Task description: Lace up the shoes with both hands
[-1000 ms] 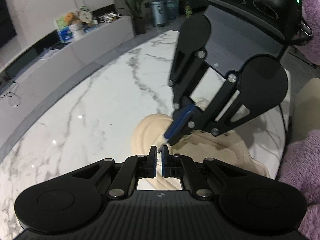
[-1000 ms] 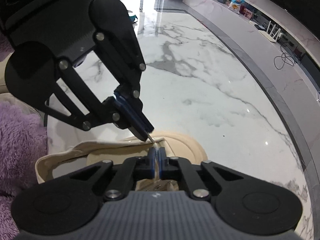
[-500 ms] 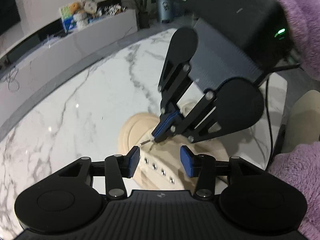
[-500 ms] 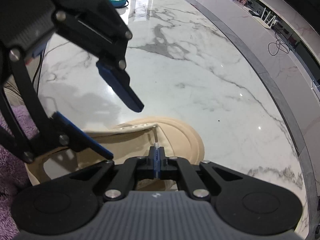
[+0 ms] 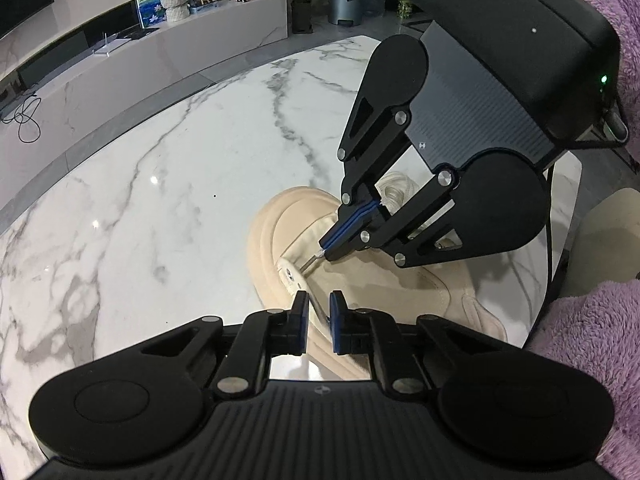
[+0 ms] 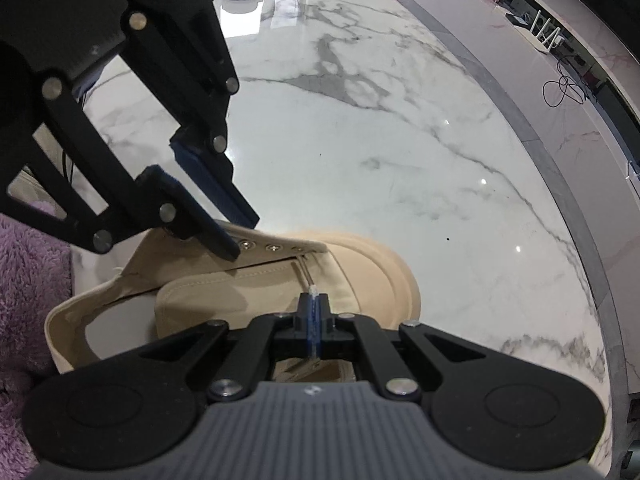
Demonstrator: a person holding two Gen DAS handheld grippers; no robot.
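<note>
Marble table, beige shoe lower centre. Right gripper clamped on lace tip, aimed toward eyelets. Left gripper jaws closing astride eyelet flap, apparently to steady it.

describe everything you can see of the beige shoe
The beige shoe looks like canvas with a thick, rounded rubber-like toe and sole. It lies on the marble table, opening gaping, tongue exposed, a row of metal eyelets along one flap. The left gripper, its jaws closing, straddles that flap. The right gripper pinches a lace tip angled toward the frontmost eyelet.
</note>
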